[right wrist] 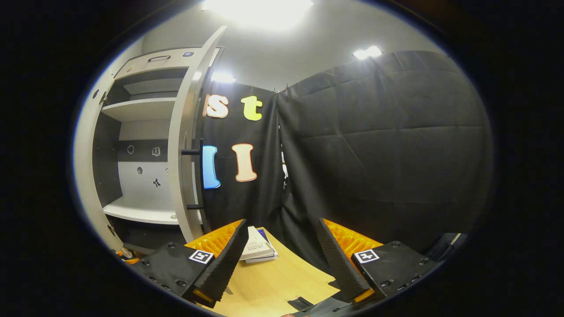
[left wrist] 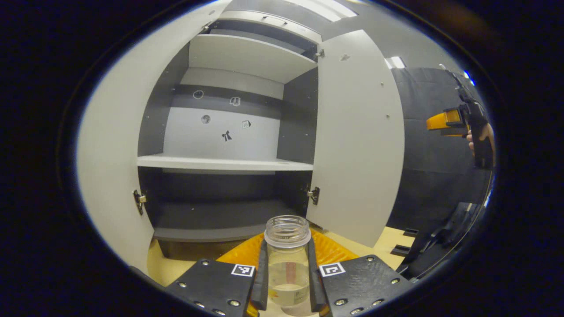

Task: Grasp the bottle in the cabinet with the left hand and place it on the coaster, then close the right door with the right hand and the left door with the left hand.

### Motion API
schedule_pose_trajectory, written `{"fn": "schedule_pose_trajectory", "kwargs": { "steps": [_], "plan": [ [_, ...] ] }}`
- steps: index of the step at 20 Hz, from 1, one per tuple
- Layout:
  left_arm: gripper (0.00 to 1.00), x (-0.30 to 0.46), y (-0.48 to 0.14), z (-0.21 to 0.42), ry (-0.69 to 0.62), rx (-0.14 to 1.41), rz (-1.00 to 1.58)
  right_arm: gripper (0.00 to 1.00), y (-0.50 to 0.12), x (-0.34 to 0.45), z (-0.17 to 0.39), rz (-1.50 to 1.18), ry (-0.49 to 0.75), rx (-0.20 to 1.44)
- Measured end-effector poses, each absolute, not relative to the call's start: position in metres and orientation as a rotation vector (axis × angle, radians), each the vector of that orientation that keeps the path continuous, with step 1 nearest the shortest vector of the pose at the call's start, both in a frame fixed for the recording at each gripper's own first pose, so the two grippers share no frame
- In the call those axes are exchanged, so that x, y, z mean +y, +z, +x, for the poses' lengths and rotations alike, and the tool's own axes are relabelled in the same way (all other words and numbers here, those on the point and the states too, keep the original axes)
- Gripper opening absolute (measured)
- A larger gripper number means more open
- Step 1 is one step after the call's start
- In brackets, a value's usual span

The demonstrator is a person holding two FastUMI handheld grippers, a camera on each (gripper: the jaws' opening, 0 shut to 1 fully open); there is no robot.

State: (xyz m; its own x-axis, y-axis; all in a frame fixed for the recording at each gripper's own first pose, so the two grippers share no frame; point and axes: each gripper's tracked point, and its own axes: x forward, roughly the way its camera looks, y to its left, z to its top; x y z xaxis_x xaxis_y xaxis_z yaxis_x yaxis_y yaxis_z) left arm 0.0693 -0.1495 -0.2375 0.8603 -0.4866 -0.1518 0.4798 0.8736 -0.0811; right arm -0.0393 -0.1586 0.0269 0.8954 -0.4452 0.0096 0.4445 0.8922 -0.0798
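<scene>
The bottle [left wrist: 287, 264] base is cut off below; small stickers [left wrist: 226, 135] on the cabinet's back panel stay unreadable

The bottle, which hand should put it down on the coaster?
Left. The left gripper is shut on the bottle, with the orange coaster just beyond it. The right gripper is open, off beside the right door.

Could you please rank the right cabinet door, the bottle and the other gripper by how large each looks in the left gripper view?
1. The right cabinet door, open, looks largest by far.
2. The bottle, held between the left gripper fingers.
3. The right gripper, farther off.

The bottle sits right at the camera, so its true rank against the right gripper is unsure.
</scene>
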Motion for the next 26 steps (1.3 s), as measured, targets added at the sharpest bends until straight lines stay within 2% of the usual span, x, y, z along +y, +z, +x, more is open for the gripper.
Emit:
{"fn": "schedule_pose_trajectory", "kwargs": {
  "steps": [1,2,3,4,6,7,8,9,12,15,16,19,20,22,24,25,26],
  "plan": [
    [0.39,-0.154,-0.248,0.071,-0.513,0.185,-0.045,0.99,0.024,-0.16,-0.042,-0.091,-0.466,0.019],
    [0.32,-0.158,-0.256,0.071,-0.521,0.199,-0.056,1.0,0.023,-0.16,-0.044,-0.097,-0.47,0.031],
    [0.32,-0.162,-0.265,0.07,-0.525,0.215,-0.065,0.96,0.023,-0.159,-0.045,-0.099,-0.471,0.038],
    [0.39,-0.166,-0.271,0.069,-0.533,0.227,-0.073,0.96,0.024,-0.157,-0.046,-0.098,-0.471,0.04],
    [0.39,-0.173,-0.281,0.067,-0.547,0.238,-0.088,0.96,0.024,-0.156,-0.048,-0.102,-0.475,0.048],
    [0.32,-0.175,-0.287,0.066,-0.551,0.244,-0.089,0.96,0.023,-0.157,-0.051,-0.102,-0.478,0.053],
    [0.32,-0.177,-0.296,0.066,-0.555,0.252,-0.084,1.0,0.023,-0.157,-0.053,-0.101,-0.482,0.06],
    [0.39,-0.181,-0.305,0.065,-0.56,0.26,-0.074,0.96,0.022,-0.158,-0.054,-0.098,-0.486,0.066],
    [0.4,-0.185,-0.322,0.058,-0.57,0.275,-0.052,0.96,0.019,-0.162,-0.056,-0.091,-0.501,0.08],
    [0.34,-0.186,-0.329,0.053,-0.562,0.28,-0.05,0.96,0.013,-0.165,-0.057,-0.093,-0.507,0.097],
    [0.48,-0.185,-0.327,0.051,-0.563,0.271,-0.051,0.96,0.011,-0.165,-0.057,-0.094,-0.507,0.103],
    [0.39,-0.185,-0.328,0.048,-0.563,0.28,-0.04,0.96,0.006,-0.164,-0.054,-0.097,-0.498,0.115],
    [0.42,-0.185,-0.329,0.046,-0.564,0.286,-0.039,0.97,0.006,-0.164,-0.053,-0.098,-0.494,0.118],
    [0.42,-0.184,-0.327,0.04,-0.568,0.292,-0.043,0.97,0.002,-0.163,-0.053,-0.097,-0.488,0.124],
    [0.7,-0.186,-0.33,0.035,-0.579,0.315,-0.039,0.97,-0.003,-0.163,-0.054,-0.092,-0.487,0.134],
    [0.67,-0.184,-0.329,0.033,-0.575,0.32,-0.033,0.97,-0.005,-0.161,-0.055,-0.098,-0.483,0.138],
    [0.81,-0.186,-0.326,0.032,-0.58,0.317,-0.026,1.0,-0.005,-0.158,-0.055,-0.106,-0.477,0.138]
  ]
}}
